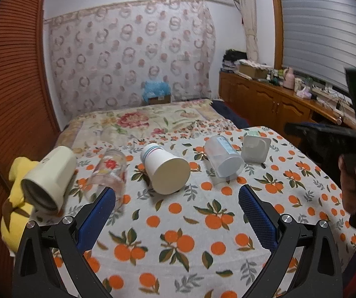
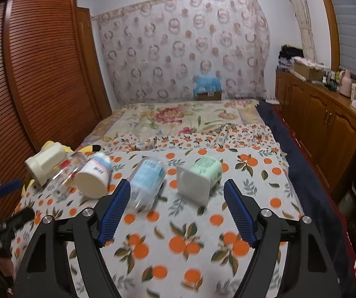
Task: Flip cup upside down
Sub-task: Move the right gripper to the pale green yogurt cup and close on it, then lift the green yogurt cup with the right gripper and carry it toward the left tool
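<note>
Left wrist view: orange-print tablecloth [image 1: 178, 223] beside floral bed [image 1: 140, 121], wooden cabinets [image 1: 264, 99].

Left wrist view: looks forward and slightly down from close above the orange-print cloth [image 1: 178, 223], toward the bed [image 1: 140, 121] and curtained wall. Right wrist view: same heading, seemingly set farther right. Both share the row of tipped cups [image 2: 93, 176], the cloth and the wall.

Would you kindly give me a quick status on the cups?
Left gripper open, right gripper open, both empty. Five cups on their sides on the tablecloth; paper cup nearest left. Nothing blocking.
</note>
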Demonstrator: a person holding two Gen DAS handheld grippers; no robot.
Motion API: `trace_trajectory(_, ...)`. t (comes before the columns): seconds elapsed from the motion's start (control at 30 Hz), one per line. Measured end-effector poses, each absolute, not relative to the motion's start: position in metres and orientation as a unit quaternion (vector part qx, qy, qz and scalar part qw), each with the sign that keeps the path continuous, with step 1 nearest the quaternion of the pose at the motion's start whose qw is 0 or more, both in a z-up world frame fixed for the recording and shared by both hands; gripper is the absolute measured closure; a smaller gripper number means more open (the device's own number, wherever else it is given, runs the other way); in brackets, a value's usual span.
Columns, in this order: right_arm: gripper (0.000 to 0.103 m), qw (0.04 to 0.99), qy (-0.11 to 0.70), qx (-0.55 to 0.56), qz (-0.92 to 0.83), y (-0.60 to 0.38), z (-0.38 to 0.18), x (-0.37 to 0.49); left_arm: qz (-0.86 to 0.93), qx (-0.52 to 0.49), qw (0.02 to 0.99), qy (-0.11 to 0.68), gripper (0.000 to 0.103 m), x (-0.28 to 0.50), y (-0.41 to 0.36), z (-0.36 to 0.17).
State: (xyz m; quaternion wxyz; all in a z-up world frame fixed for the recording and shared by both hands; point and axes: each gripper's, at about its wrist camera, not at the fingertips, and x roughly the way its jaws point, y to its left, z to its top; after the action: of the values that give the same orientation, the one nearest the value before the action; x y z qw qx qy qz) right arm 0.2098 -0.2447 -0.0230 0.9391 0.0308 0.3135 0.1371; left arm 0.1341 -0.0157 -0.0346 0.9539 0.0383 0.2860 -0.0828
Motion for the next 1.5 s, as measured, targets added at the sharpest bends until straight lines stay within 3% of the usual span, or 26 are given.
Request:
trace_trajectory(0.37,0.034,0.892,0.435,0.061,0.108,-0.249,-0.046,0.314,-0.107,0.041,0.938,0.328,0.008,0.183,-0.023,-0.045)
trace_trajectory(0.73,0.035,0.833,0.542,0.091,0.058,-0.242,-0.088,0.367,-0.124,0.033,0.931,0.341,0.008,0.192,-0.018,-0.051)
trace_trajectory(0.8,0.041,0.826,0.554,0.091,0.052,-0.242,-0.091,0.369,-0.126,0.033,0.931,0.340,0.008,0.190,-0.018,-0.051)
trace_trajectory(1.1,0.051,0.825,0.556,0.091,0.051,-0.244,-0.091,0.364,-0.120,0.031,0.934,0.334,0.008,0.175,-0.009,-0.050)
trace_trajectory(1.5,0.052,0.849,0.510,0.071,0.116,-0.234,-0.052,0.296,-0.093,0.029,0.945,0.311,0.008,0.125,0.001,-0.039)
